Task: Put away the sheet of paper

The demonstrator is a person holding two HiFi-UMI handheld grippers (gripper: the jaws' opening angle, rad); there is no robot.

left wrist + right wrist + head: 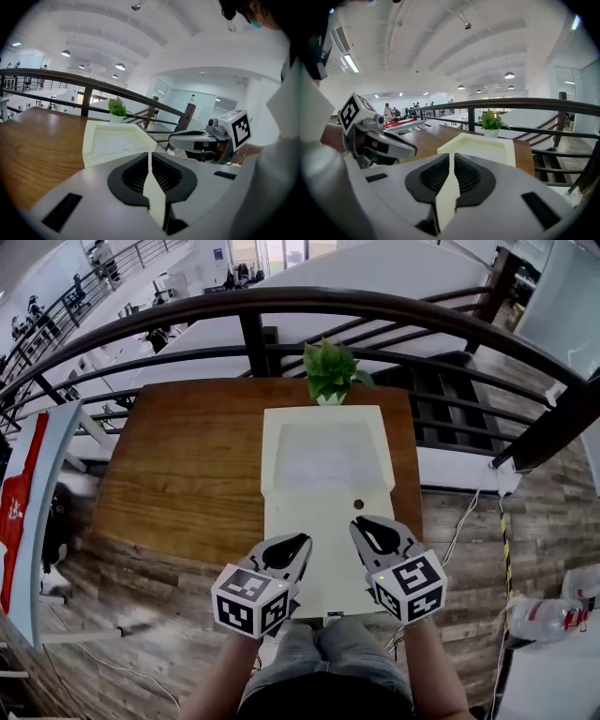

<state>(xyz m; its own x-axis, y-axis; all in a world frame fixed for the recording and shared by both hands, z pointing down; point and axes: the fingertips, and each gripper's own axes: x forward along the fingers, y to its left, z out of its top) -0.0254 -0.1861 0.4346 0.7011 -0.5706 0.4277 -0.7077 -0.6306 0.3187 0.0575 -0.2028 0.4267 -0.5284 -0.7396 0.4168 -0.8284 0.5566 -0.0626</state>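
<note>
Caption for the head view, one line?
Left gripper and right gripper hover over a cream tray; a sheet of paper lies inside.

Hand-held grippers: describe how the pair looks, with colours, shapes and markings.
The left hand-held gripper and right hand-held gripper match: pale grey moulded shells, with black ribbed pads lining the jaws. The left cube and right cube are white with black square markers.

We read no legible text anywhere. Marker cube (249, 602) on left gripper (302, 542), marker cube (411, 585) on right gripper (359, 524): black-and-white square codes only, no letters, no digits. Red-and-white banner (21, 507) at left edge: white marks too small for us. Bottle (548, 617) at right: red label, blurred.
</note>
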